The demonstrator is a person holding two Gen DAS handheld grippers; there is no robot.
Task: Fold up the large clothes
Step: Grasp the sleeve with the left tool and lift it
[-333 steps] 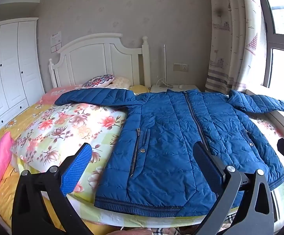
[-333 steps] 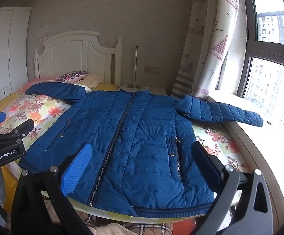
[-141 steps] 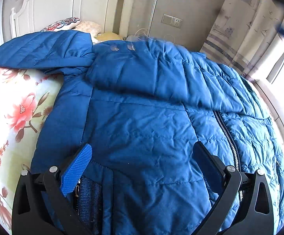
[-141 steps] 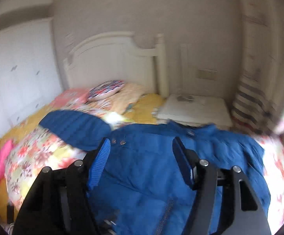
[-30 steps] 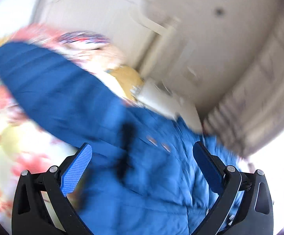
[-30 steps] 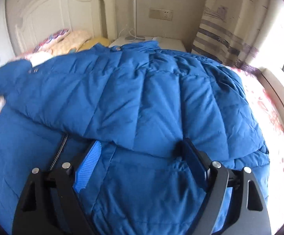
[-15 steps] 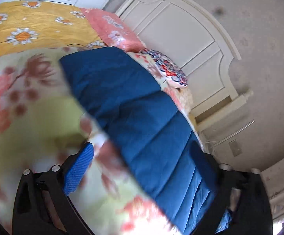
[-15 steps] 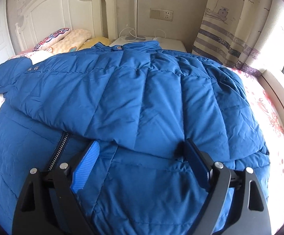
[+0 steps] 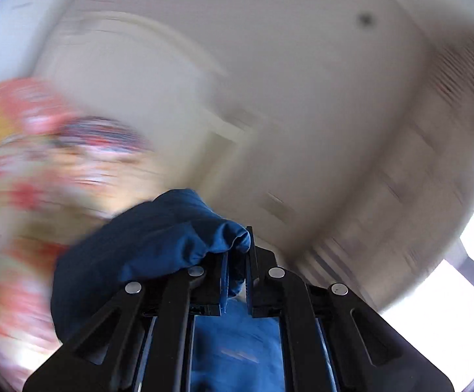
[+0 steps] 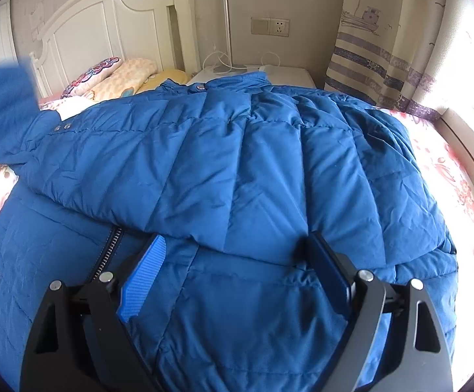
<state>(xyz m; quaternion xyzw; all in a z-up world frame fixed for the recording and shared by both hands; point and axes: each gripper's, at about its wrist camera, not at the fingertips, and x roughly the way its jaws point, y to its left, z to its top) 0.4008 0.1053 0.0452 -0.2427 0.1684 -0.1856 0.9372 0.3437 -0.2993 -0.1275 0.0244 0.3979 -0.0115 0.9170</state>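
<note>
The left tool point(image 9: 236, 266) is clamped narrow on the cuff end of the blue jacket's sleeve point(image 9: 158, 241), raised above the bed point(image 10: 459, 176), while the right tool point(image 10: 233, 261) stands wide over the jacket point(image 10: 237, 170), which lies spread on the bed with one sleeve folded across its front.

Your left tool point(image 9: 236, 272) has its two fingers point(image 9: 224, 281) drawn nearly together, pinching a bunched fold of the blue jacket point(image 9: 158, 245). The padded cloth spills out to the left of the fingers and hangs down below the tool. Everything behind is smeared by motion blur: a flowered bedspread point(image 9: 11, 202) at the left, a white headboard point(image 9: 132, 75) above it, a pale wall point(image 9: 318, 98), and a bright window point(image 9: 465, 277) at the right edge.
</note>
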